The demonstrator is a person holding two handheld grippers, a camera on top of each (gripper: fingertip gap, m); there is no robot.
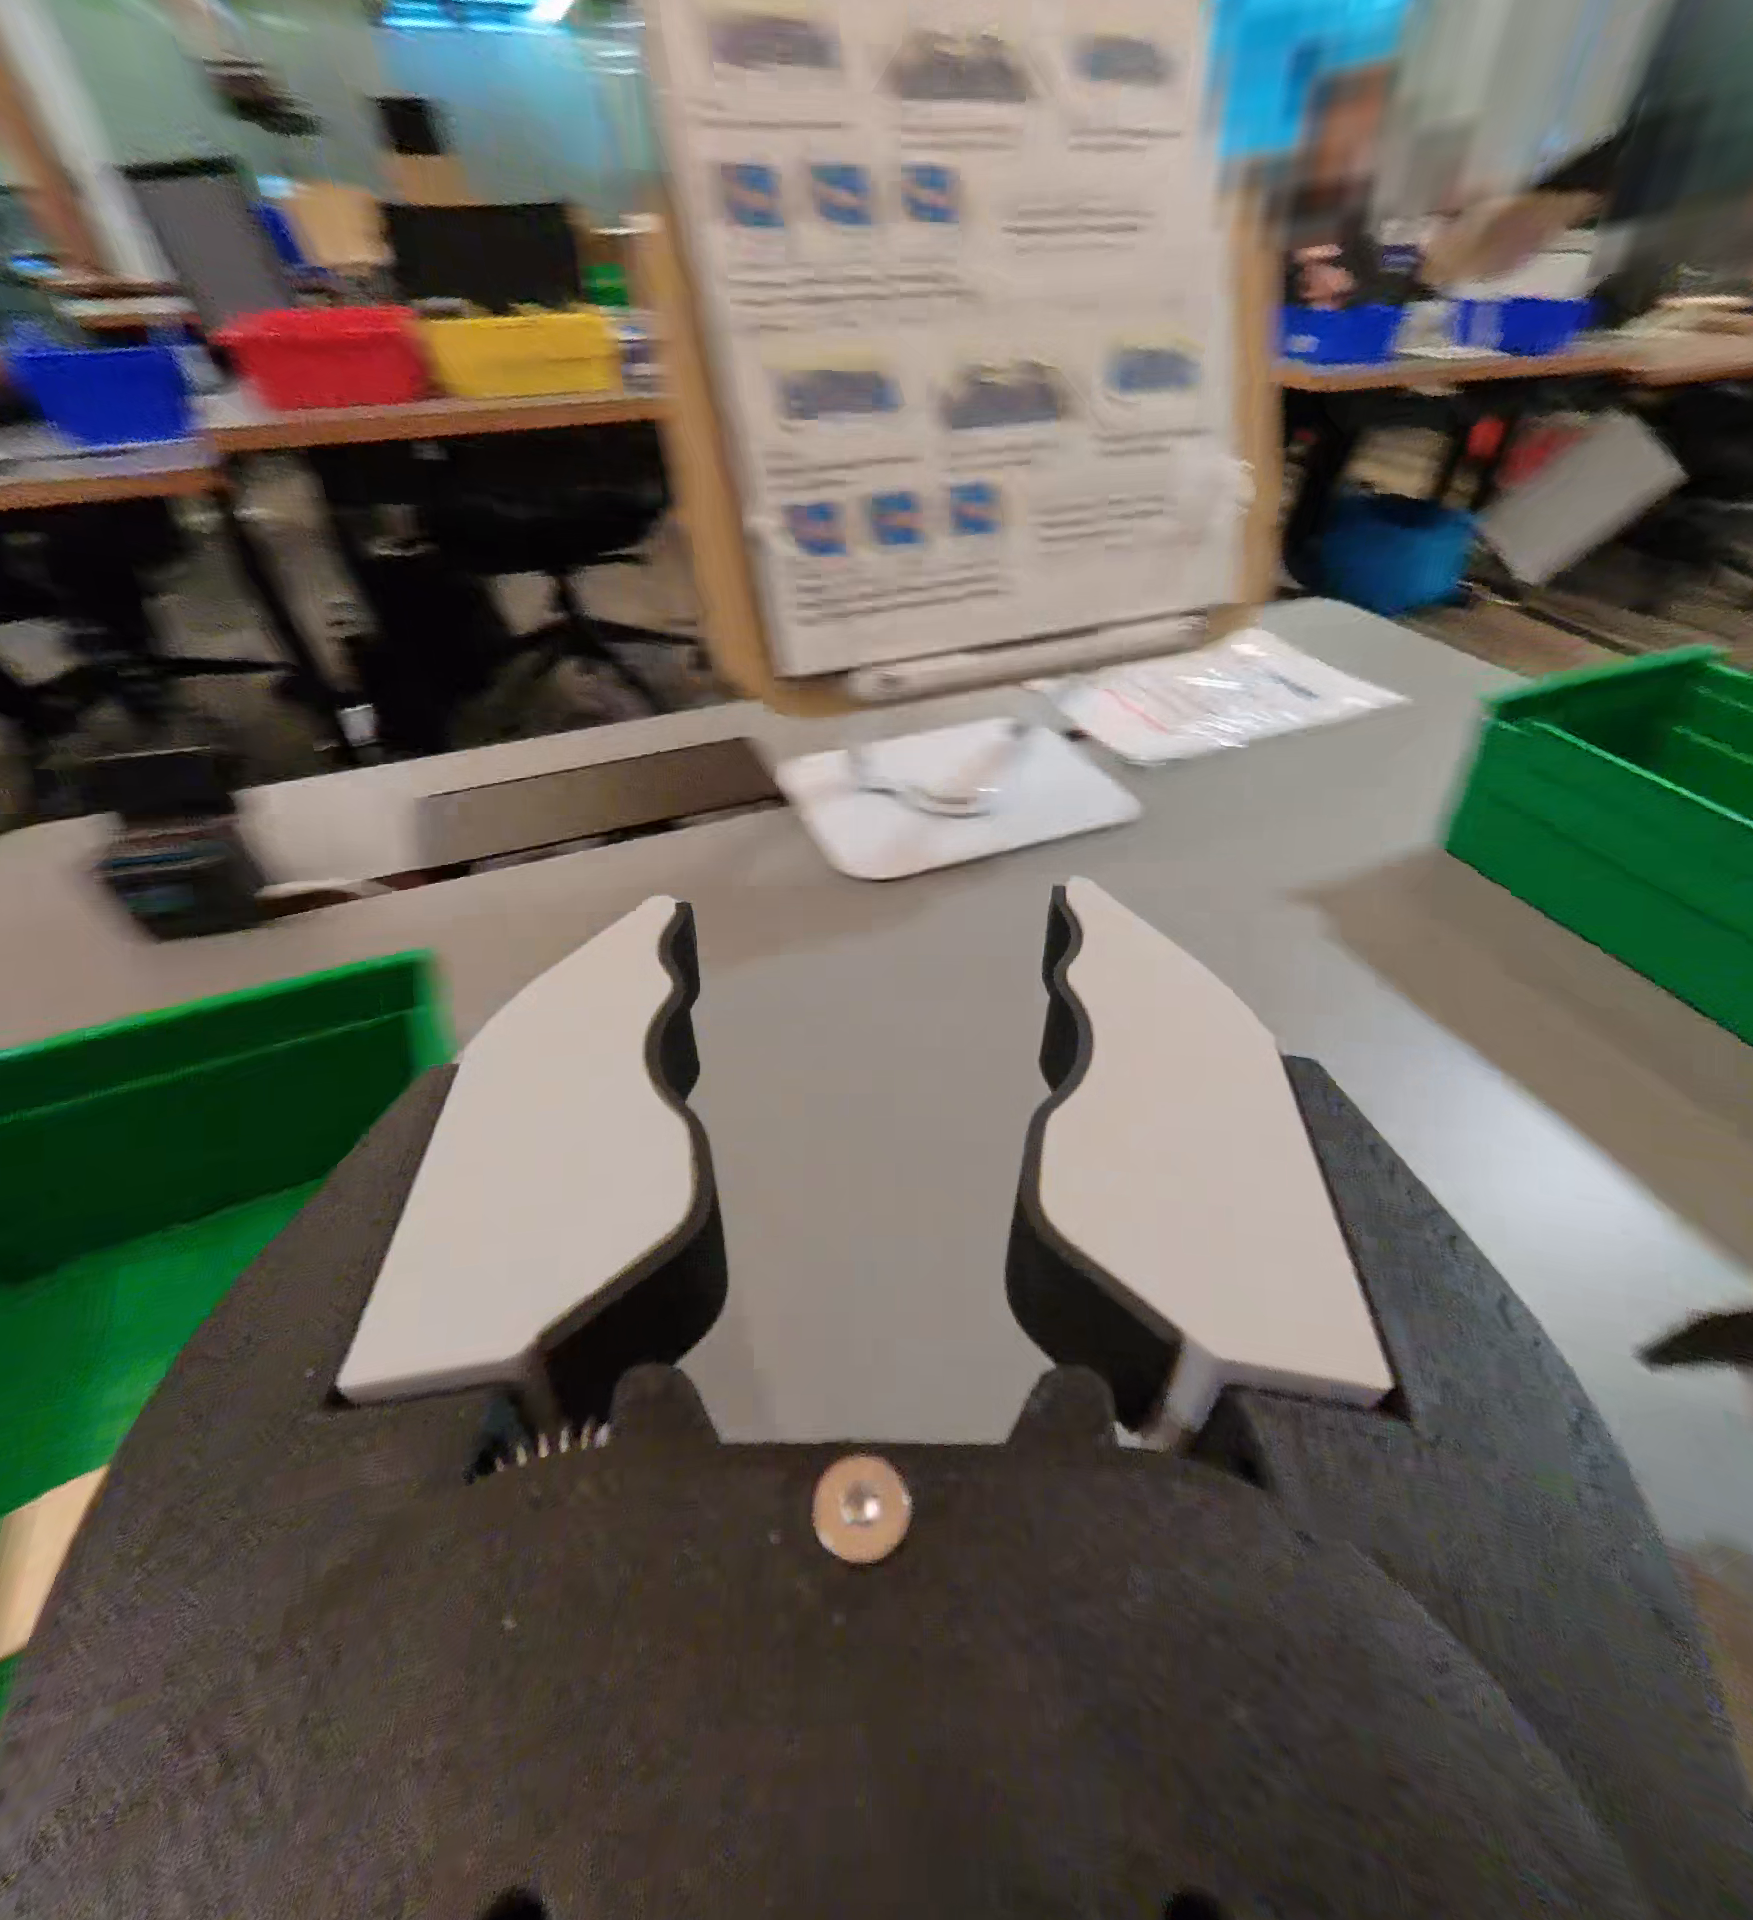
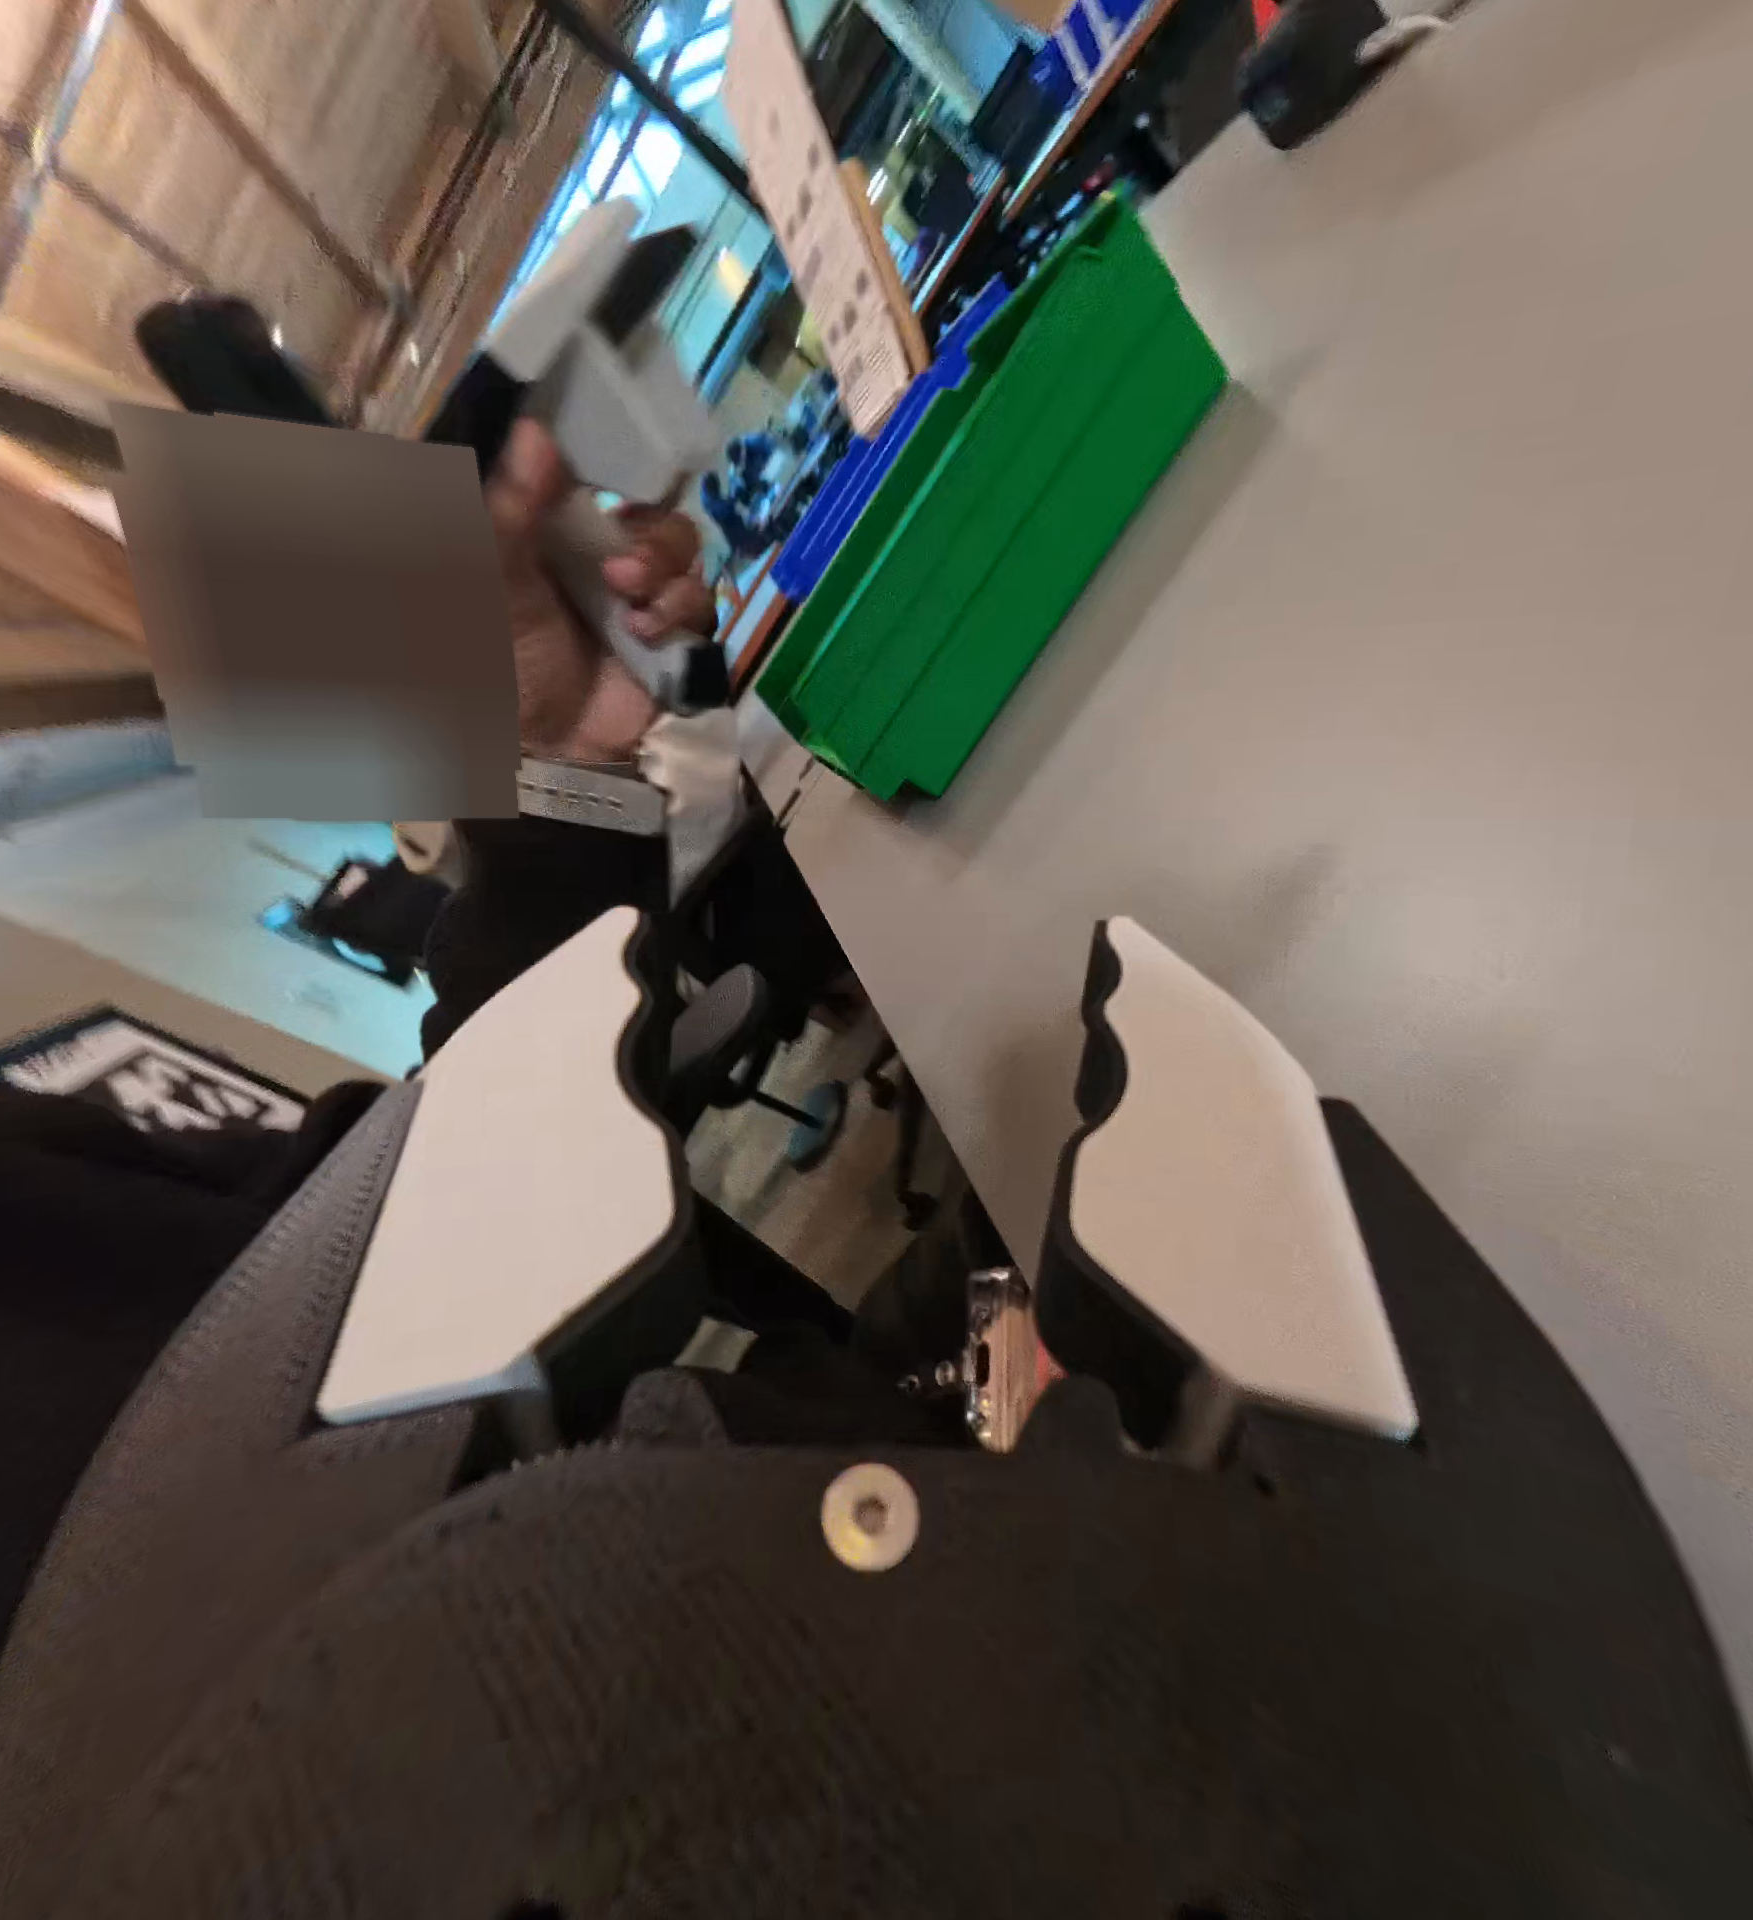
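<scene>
Black plastic of the left gripper [image 1: 867,935] filled the foreground of the left wrist view, its two white fingers [image 1: 560,1122] spread apart with nothing between them. It hung above a grey table [image 1: 955,914], touching nothing. Nearest to it, on its left, sat a green bin [image 1: 155,1101]; a second green bin [image 1: 1661,831] stood well apart on the right. Straight ahead, a board covered with printed sheets [image 1: 965,343] rose on a white stand [image 1: 955,800], blocking much of the room behind. A clear plastic bag [image 1: 1225,691] lay flat just beside the stand's base. Farther back, blue, red and yellow tubs [image 1: 321,353] lined another desk (all blurred).

Seen from the right wrist view, the right gripper [image 2: 867,956] was tilted steeply, so the table [image 2: 1474,623] ran as a slope. Its fingers [image 2: 1215,1174] were likewise parted and empty, straddling the table's near edge. A small metal part [image 2: 997,1361] showed low between them; what it belonged to could not be told. Beyond, a person's hand [image 2: 581,613] gripped the handle of the other gripper, raised off the table, near a green bin [image 2: 986,509] with a blue one [image 2: 882,457] behind it.
</scene>
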